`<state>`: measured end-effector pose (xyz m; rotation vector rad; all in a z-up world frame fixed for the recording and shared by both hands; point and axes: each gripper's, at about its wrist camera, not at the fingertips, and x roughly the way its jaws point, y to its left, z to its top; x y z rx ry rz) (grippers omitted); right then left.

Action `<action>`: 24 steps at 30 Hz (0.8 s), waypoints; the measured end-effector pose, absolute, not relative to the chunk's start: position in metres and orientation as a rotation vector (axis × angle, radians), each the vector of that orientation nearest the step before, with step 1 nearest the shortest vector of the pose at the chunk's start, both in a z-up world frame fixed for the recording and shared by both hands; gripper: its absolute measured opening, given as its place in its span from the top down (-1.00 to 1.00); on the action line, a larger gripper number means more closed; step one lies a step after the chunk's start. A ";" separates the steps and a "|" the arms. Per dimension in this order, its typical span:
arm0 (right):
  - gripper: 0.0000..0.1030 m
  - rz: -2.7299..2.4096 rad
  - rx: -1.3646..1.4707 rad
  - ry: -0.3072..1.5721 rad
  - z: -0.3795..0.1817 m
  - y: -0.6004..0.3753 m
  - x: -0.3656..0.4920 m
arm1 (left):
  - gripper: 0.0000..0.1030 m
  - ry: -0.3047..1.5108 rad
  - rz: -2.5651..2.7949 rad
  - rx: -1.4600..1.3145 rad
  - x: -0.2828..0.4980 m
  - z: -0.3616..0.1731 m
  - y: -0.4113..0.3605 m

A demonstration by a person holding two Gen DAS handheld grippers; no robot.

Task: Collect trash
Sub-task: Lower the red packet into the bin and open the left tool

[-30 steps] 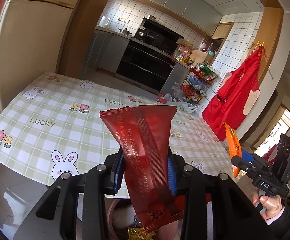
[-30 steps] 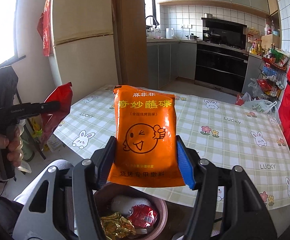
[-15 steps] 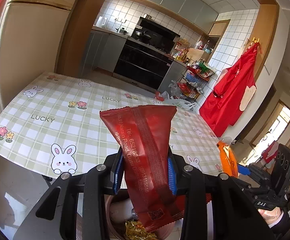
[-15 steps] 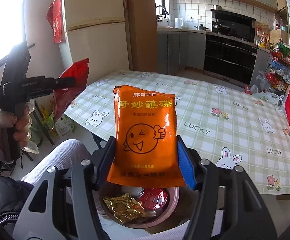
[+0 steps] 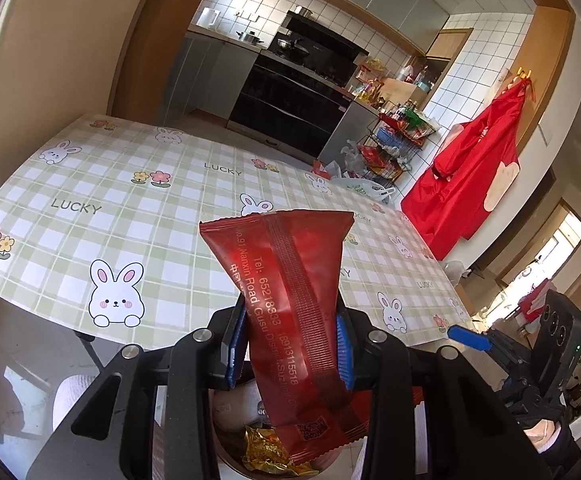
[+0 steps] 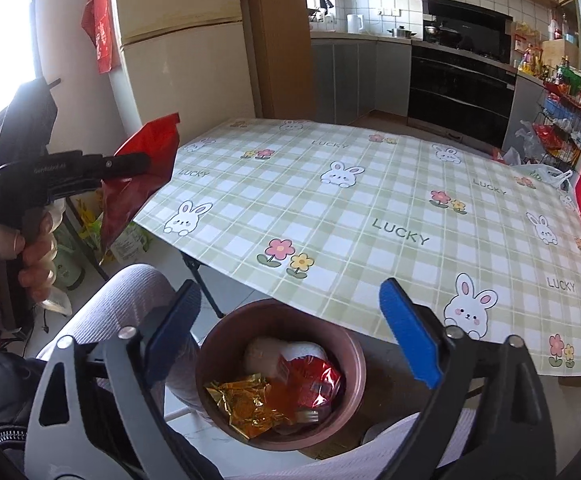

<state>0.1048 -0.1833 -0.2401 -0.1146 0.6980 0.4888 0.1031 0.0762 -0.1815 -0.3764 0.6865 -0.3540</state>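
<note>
A: Below both grippers, past the bench (image 6: 370, 208) edge, sits the trash bin (image 6: 210, 344). Red wrapper (image 5: 290, 304) hangs above it, long axis running along the fingers, lower end over the rim.
B: Left gripper (image 5: 290, 350)?
A: Clamped on the red wrapper at mid-length.
B: Right gripper (image 6: 290, 332)?
A: Jaws opening, wide apart, nothing between them. Orange packet isn't clear to me among the bin contents; gold foil (image 6: 246, 400) shows.
B: Next?
A: Probably let the left one go; it's directly over the bin.

red wrapper (image 5: 290, 304) upright above bin (image 6: 210, 344)
</note>
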 end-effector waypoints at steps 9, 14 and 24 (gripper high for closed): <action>-0.89 0.363 -0.137 0.636 -0.225 -0.198 0.106 | 0.30 0.719 -0.418 -0.342 0.097 -0.189 0.053; -0.89 0.351 -0.129 0.623 -0.221 -0.205 0.104 | 0.30 0.742 -0.444 -0.319 0.096 -0.194 0.040; -0.89 0.327 -0.101 0.632 -0.226 -0.214 0.108 | 0.30 0.780 -0.473 -0.287 0.099 -0.201 0.024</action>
